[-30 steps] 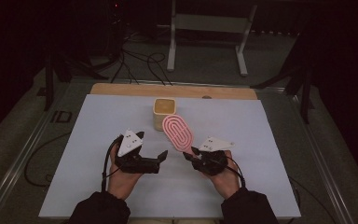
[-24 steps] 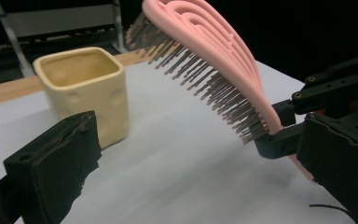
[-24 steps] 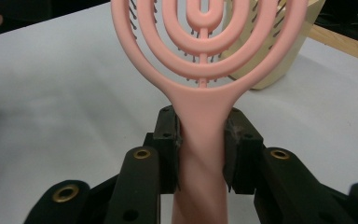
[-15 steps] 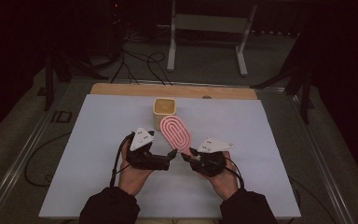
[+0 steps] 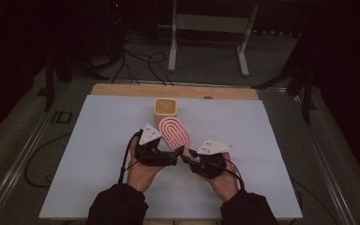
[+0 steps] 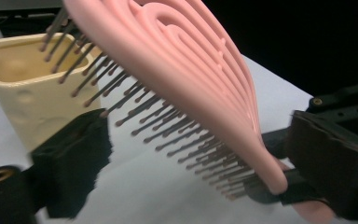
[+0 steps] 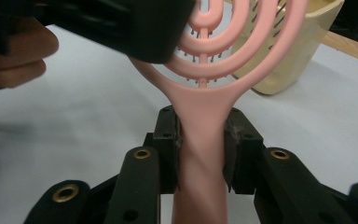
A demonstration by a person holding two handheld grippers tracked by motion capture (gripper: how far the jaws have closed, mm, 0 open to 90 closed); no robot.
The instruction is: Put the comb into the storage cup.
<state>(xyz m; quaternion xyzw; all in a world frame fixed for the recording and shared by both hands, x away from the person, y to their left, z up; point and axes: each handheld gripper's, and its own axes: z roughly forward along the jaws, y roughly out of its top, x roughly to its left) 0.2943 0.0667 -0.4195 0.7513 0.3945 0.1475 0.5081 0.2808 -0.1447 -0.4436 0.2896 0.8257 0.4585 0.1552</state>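
With the right gripper [image 7: 200, 154] clamped on the handle of the pink plastic vented hairbrush [image 5: 173, 132], we judge the lift done and the transfer pending: the left gripper [image 6: 186, 163] stands open around its head, near the cream square ceramic cup [image 5: 166, 107].

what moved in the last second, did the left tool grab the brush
The left tool moved right, toward the brush, and its open jaws now sit either side of the brush head, not closed on it. The right tool kept its grip on the handle. The brush stayed raised and tilted by the cup, which did not move.
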